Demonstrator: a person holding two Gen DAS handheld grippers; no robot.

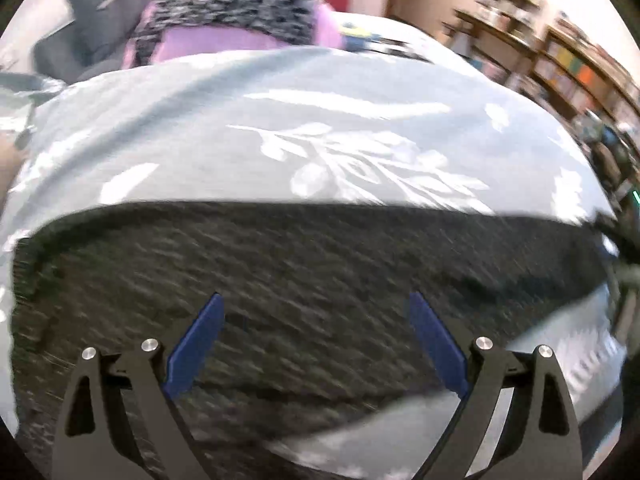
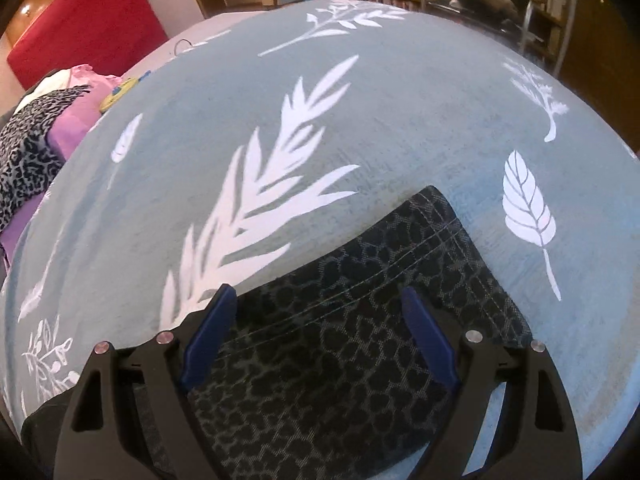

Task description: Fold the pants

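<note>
Dark leopard-print pants (image 2: pixel 344 360) lie flat on a pale blue-green bedspread (image 2: pixel 400 120) with white leaf prints. Right gripper (image 2: pixel 316 300) hangs over the stitched hem, jaws spread, nothing pinched. Left gripper (image 1: pixel 316 304) is spread too, over blurred dark fabric. Clothes pile (image 2: pixel 36 136) sits at the far left edge.
</note>
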